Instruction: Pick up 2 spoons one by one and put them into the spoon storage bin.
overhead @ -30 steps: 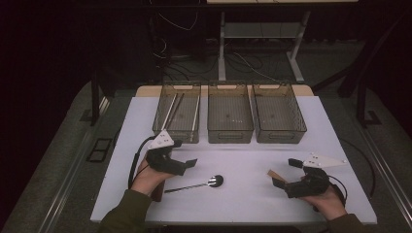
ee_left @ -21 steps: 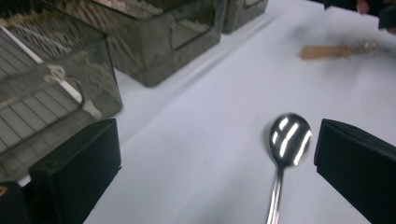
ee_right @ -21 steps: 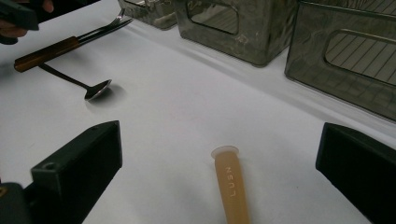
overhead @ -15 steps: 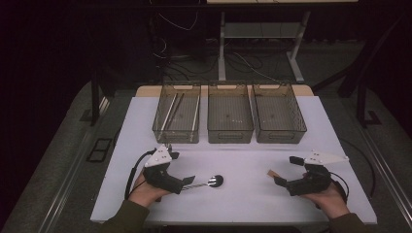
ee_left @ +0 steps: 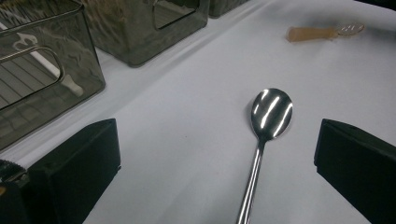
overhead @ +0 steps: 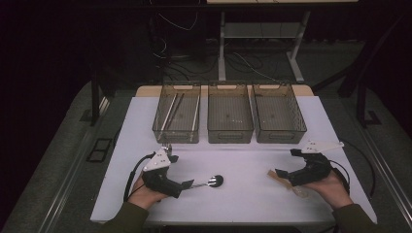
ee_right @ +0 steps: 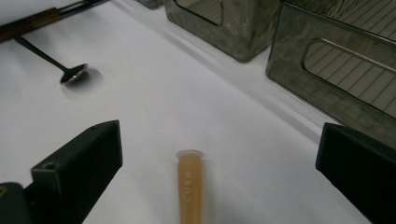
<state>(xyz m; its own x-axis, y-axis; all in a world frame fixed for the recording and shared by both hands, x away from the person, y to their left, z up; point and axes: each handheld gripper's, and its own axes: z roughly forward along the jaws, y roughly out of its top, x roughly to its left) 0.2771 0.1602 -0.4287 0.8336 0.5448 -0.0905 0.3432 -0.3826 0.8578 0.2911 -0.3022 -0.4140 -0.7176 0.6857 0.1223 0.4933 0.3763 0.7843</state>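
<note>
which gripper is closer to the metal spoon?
Left. The left gripper sits at the spoon handle, open jaws on either side of it. The right gripper is far across the table, by a tan-handled utensil.

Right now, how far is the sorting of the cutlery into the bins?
Done: the left bin already holds long utensils. In hand: the left gripper is open around the metal spoon, which lies on the table. The open right gripper faces a tan-handled utensil, also not gripped. Left: lifting both and placing them in bins.
</note>
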